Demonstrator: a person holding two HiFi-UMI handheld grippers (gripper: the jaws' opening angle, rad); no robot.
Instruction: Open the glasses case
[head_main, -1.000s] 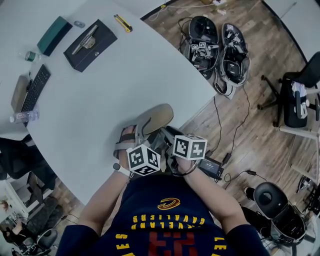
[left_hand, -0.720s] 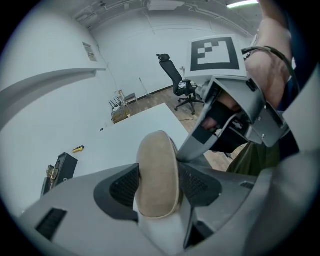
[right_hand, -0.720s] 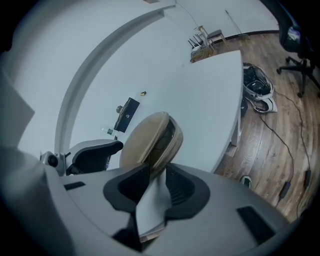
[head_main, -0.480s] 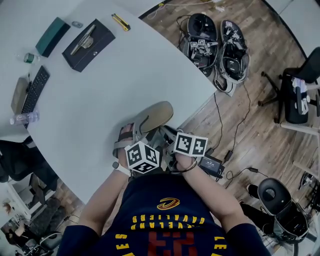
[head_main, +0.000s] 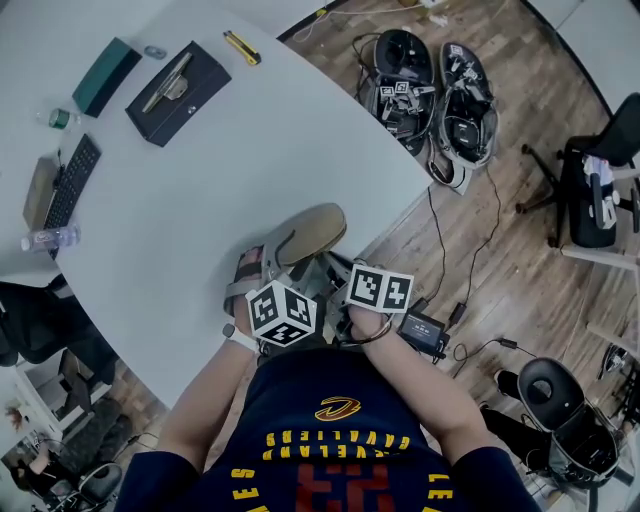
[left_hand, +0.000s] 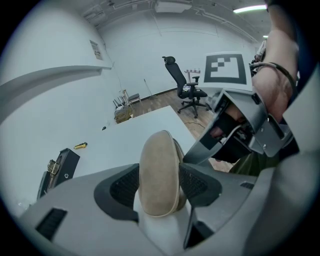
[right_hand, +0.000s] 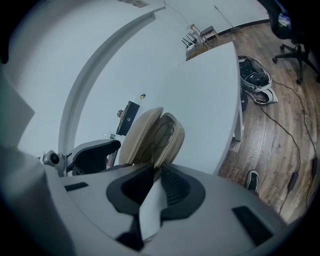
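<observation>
The left gripper (left_hand: 158, 187) is clamping its jaws on the tan glasses case (head_main: 308, 232), and the right gripper (right_hand: 156, 176) is pinching one thin edge of it. The case is standing partly open over the near edge of the white table (head_main: 180, 230), with glasses (right_hand: 161, 136) showing inside

Can't see the near end of the glasses case (head_main: 305, 232) in the head view, buried under left gripper (head_main: 272, 266) and right gripper (head_main: 326, 270). Loses the table (head_main: 250, 150) past top and left edges. Can't identify the tiny grey bit (head_main: 157, 50) beside the dark box (head_main: 180, 88).
</observation>
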